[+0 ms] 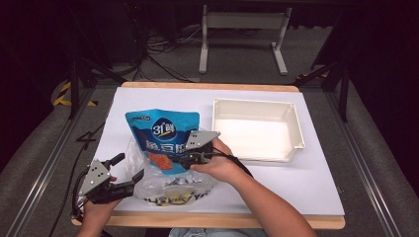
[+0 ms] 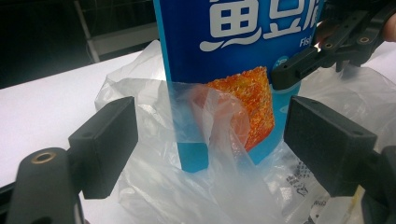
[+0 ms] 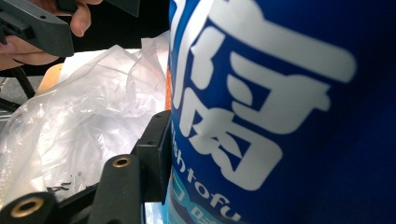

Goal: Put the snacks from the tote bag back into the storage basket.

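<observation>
- Table (image 1: 316, 187): we note a white sheet over a wooden top, with everything below lying on it.
- White plastic tray (image 1: 295, 129): it sits at the far right of the table, well apart from the bag and pouch.
- Clear plastic bag (image 1: 148, 185): we see it crumpled at the near left of the table, printed along its near edge. In the left gripper view a fold of it (image 2: 219, 121) lies across the pouch's front.
- Blue fish tofu pouch (image 1: 160, 131): its lower end sits in the bag's mouth and its top leans toward the far side (white characters and an orange food picture on its front).
- Right gripper (image 1: 184, 159): we find it clamped on the pouch's right edge; in its own view one black jaw presses flat against the blue face (image 3: 280, 116).
- Left gripper (image 1: 127, 170): it sits at the bag's left side. In its own view the jaws stand wide apart, with bag and pouch between them, neither pad touching.
</observation>
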Motion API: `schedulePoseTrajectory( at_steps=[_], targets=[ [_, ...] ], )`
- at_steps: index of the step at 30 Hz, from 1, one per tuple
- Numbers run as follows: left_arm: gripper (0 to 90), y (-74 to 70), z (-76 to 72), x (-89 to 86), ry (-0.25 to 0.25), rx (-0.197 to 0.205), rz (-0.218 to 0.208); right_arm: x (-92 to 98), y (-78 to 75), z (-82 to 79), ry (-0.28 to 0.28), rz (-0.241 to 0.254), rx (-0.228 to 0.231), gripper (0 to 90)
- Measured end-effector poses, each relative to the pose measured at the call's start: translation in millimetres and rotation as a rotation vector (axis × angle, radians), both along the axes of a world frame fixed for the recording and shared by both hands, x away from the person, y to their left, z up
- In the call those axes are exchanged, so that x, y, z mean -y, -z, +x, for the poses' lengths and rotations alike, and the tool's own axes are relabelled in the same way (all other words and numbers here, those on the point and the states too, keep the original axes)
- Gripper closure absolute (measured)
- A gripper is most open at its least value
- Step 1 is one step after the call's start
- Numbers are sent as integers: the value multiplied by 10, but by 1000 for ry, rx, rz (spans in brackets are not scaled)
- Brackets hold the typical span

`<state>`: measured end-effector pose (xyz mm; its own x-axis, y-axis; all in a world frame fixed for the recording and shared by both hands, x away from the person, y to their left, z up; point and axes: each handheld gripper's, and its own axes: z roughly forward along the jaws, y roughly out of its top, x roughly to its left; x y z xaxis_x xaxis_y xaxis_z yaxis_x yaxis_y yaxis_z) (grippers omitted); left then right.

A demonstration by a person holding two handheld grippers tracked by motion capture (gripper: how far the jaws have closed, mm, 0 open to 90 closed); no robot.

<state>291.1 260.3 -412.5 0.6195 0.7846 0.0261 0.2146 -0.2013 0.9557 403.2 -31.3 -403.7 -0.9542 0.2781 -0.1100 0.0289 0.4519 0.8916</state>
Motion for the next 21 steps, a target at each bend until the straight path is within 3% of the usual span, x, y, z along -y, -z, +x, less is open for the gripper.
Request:
schedulePoseTrajectory(
  at_steps=[15, 21],
  targets=[
    [184, 2, 10, -15, -1, -1, -1, -39, -52, -24, 4, -28, 6, 508],
    [184, 4, 10, -12, 3, -6, 1, -45, -190, -54, -8, -21, 15, 512]
  ],
)
